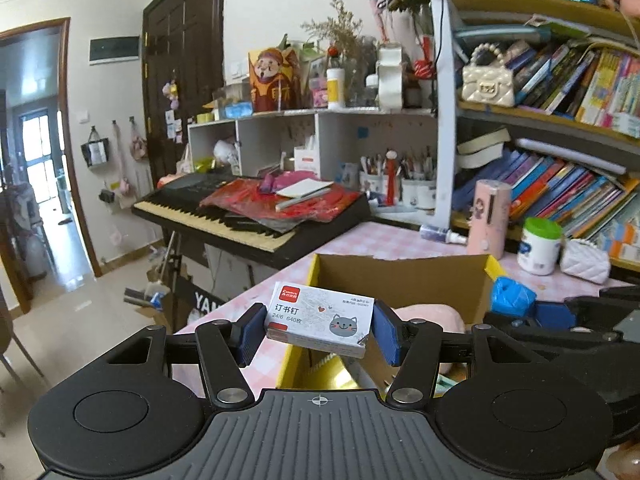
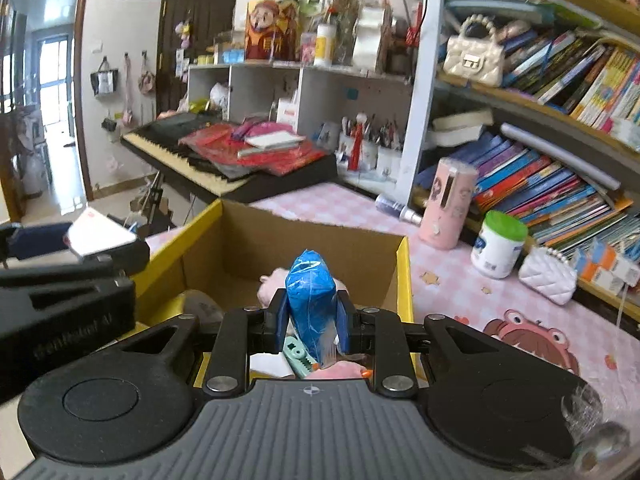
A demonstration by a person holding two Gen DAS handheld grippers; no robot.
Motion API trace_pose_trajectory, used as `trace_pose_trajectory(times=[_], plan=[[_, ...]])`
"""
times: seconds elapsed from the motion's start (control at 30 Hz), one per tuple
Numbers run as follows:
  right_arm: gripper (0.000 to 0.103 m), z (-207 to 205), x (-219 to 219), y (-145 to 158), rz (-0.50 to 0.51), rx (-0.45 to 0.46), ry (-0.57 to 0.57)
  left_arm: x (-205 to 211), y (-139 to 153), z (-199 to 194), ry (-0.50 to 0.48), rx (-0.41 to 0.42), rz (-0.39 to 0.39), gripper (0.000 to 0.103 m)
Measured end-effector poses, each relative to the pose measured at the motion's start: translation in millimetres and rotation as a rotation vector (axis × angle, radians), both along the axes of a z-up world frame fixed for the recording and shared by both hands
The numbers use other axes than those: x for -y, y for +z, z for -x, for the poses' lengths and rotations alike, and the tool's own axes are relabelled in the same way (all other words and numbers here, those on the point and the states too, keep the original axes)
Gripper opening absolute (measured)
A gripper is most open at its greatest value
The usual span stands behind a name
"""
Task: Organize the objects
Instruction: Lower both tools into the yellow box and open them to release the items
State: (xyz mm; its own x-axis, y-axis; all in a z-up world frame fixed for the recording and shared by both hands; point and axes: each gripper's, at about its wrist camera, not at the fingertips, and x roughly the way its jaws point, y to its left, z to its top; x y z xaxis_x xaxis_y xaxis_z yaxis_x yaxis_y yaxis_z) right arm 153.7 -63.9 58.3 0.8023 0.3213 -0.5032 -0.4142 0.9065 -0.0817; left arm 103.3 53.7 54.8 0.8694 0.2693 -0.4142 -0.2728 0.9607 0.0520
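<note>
My left gripper (image 1: 318, 330) is shut on a white staples box (image 1: 320, 320) with a grey cat face, held over the left edge of an open cardboard box (image 1: 400, 276) with yellow rims. My right gripper (image 2: 312, 320) is shut on a blue plastic-wrapped packet (image 2: 310, 296), held above the same cardboard box (image 2: 288, 240). In the left wrist view the blue packet (image 1: 512, 296) and the right gripper show at the right. In the right wrist view the staples box (image 2: 100, 232) shows at the left. Inside the box lie a pink soft item (image 2: 272, 284) and a teal clip (image 2: 298, 354).
The box stands on a pink checked tablecloth (image 2: 460, 280). Near it stand a pink cylinder (image 2: 450, 204), a white jar with a green lid (image 2: 500, 244), a white quilted purse (image 2: 548, 276) and a small lying bottle (image 2: 396, 204). Bookshelves (image 2: 560, 160) rise at the right; a keyboard piano (image 2: 224, 156) stands behind.
</note>
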Motion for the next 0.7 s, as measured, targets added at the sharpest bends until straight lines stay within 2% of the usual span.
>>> trace_pose_trajectory(times=[0.27, 0.7], plan=[[0.023, -44.3, -8.1, -29.3, 0.070, -0.100, 0.092, 0.8, -16.1, -36.6, 0.045, -0.075, 0.002, 0.056], [0.023, -78.0, -17.2, -56.0, 0.122, -0.217, 0.175, 6.6, -27.7, -62.8, 0.071, -0.128, -0.008, 0.056]])
